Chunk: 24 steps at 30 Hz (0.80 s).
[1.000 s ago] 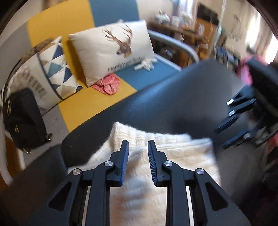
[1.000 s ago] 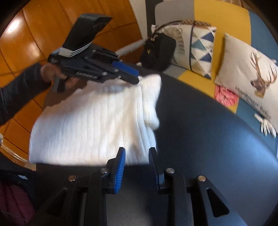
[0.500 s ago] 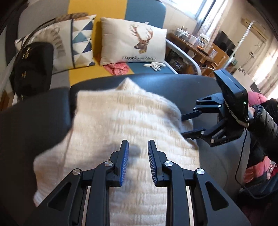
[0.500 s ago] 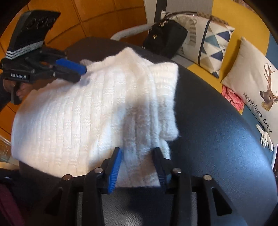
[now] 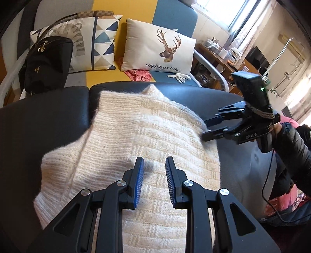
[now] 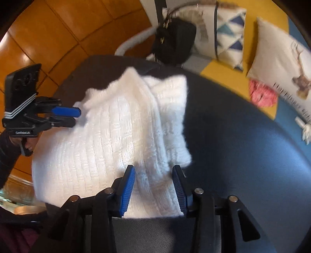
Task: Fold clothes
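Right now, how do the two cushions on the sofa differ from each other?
The deer cushion is plain cream with a stag's head and the words "Happiness ticket"; the triangle cushion is patterned with blue and tan triangles. The deer cushion stands free, while the triangle cushion is partly hidden behind a black bag. A red cloth lies at the deer cushion's foot only. Both lean upright against the sofa back.

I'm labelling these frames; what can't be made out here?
- Sweater: near end cut off by the left wrist view's bottom edge and the fingers.
- Deer pillow: lettering blurred in the right wrist view.
- Shelf items: too small, left wrist view.
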Tool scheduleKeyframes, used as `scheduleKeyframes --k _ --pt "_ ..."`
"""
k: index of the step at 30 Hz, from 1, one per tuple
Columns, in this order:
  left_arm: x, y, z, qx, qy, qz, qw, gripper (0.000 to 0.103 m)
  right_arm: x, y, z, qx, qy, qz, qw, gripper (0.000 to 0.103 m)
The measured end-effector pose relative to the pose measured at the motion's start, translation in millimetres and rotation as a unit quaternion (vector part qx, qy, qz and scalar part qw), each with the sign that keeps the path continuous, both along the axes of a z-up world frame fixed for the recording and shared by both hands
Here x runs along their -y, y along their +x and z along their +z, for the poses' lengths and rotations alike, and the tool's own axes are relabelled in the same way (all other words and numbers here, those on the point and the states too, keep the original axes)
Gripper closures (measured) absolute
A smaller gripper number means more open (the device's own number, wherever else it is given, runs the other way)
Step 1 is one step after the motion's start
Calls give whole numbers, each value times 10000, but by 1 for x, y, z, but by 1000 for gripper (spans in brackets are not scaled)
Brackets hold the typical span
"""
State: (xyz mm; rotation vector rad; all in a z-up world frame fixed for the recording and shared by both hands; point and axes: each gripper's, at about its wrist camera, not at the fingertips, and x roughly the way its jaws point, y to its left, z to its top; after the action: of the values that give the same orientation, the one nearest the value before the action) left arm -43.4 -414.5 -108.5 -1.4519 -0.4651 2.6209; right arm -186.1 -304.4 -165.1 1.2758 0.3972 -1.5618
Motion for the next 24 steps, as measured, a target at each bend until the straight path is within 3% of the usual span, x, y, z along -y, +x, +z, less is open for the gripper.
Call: scheduleKeyframes --k 2,4,9,11,14,18,22,24 --pt "-1 1 -1 29 -19 0 10000 75 8 1 -4 -63 173 188 9997 65" --pt "-1 2 -1 45 -39 -14 10000 72 3 12 5 -450 217 216 9985 93" --pt "6 -1 -3 18 14 140 9999 71 -4 46 24 -1054 219 628 9922 95" --pt "9 -7 -4 14 -21 209 9998 71 -11 52 26 -997 76 665 9928 95" --pt "13 -25 -6 85 -121 279 9995 71 -15 41 2 -921 324 277 9948 94" --pt "20 -53 -4 144 -296 306 9990 71 -22 29 -6 -449 -37 -152 9989 93" --pt "30 -83 0 105 -645 10 9979 55 -32 30 -5 -187 -230 -253 9992 88" --pt "34 -96 0 149 -871 -156 9960 54 -37 32 -7 -275 -237 -247 9990 88"
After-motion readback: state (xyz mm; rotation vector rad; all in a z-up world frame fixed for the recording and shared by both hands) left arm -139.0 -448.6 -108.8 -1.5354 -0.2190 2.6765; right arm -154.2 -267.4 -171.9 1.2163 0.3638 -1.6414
